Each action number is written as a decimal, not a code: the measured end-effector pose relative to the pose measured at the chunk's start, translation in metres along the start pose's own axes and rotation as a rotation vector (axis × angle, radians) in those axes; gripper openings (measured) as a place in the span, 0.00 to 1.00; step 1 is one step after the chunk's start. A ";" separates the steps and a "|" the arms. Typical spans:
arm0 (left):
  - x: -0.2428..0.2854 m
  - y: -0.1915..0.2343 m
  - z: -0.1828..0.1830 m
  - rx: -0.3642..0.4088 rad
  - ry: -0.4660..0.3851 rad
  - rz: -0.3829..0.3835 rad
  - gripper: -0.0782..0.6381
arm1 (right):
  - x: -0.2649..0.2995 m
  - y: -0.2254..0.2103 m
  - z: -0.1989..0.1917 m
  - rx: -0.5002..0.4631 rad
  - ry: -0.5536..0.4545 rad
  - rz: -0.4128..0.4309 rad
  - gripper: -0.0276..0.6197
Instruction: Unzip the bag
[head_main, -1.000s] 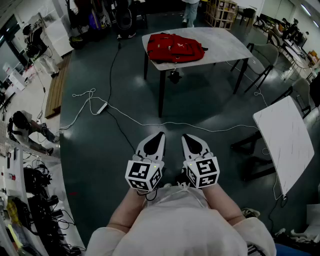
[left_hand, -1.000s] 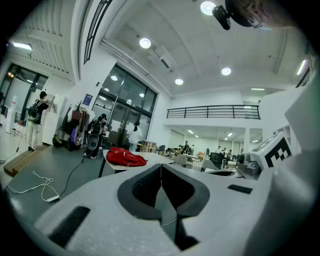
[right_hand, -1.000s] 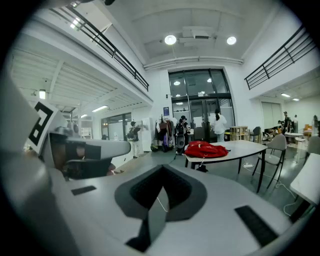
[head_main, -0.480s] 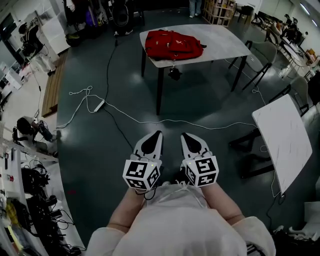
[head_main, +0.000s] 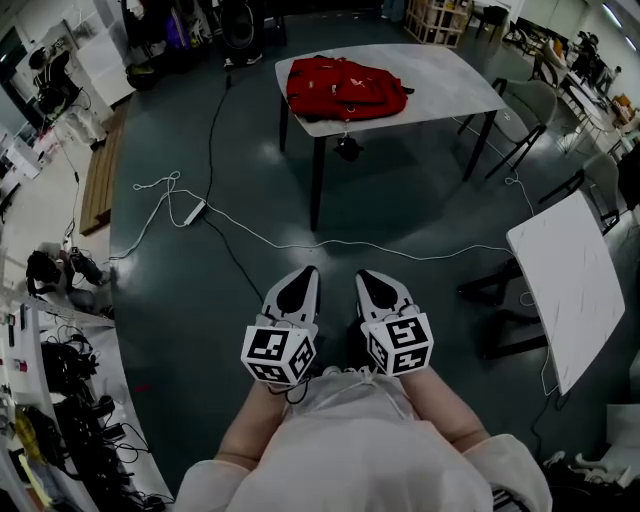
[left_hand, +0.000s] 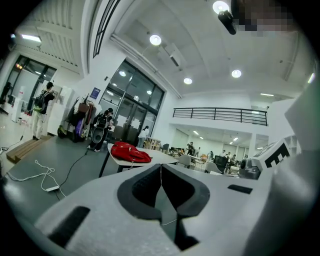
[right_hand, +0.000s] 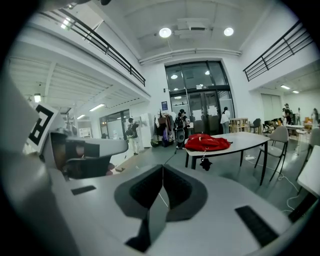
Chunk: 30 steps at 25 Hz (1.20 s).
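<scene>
Dark floor (head_main: 185, 290) lies below the left claw (head_main: 307, 271) and right claw (head_main: 366, 275), held side by side (both pressed together, empty).

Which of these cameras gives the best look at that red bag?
The head view: the bag is seen from above, whole, lying on the table. Both gripper views show the bag small, side-on and far off.

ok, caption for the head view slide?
Both shut and empty, left gripper and right gripper point toward red backpack on table ahead.
</scene>
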<state>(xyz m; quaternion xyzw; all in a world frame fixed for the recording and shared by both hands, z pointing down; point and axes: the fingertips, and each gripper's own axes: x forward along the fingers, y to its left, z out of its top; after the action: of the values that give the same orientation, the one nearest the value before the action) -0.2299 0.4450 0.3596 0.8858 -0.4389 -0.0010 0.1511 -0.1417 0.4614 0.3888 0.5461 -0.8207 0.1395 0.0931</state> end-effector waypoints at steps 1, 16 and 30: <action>0.007 0.003 0.000 -0.005 0.002 0.004 0.14 | 0.005 -0.005 0.000 0.002 0.005 0.004 0.09; 0.174 0.057 0.033 -0.003 0.004 0.142 0.14 | 0.129 -0.146 0.058 -0.012 0.037 0.089 0.09; 0.315 0.094 0.041 -0.007 0.080 0.200 0.14 | 0.239 -0.247 0.095 -0.023 0.097 0.144 0.09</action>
<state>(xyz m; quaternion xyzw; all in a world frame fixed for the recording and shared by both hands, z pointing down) -0.1148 0.1349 0.3870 0.8363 -0.5188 0.0479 0.1709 -0.0061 0.1315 0.4036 0.4771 -0.8540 0.1629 0.1288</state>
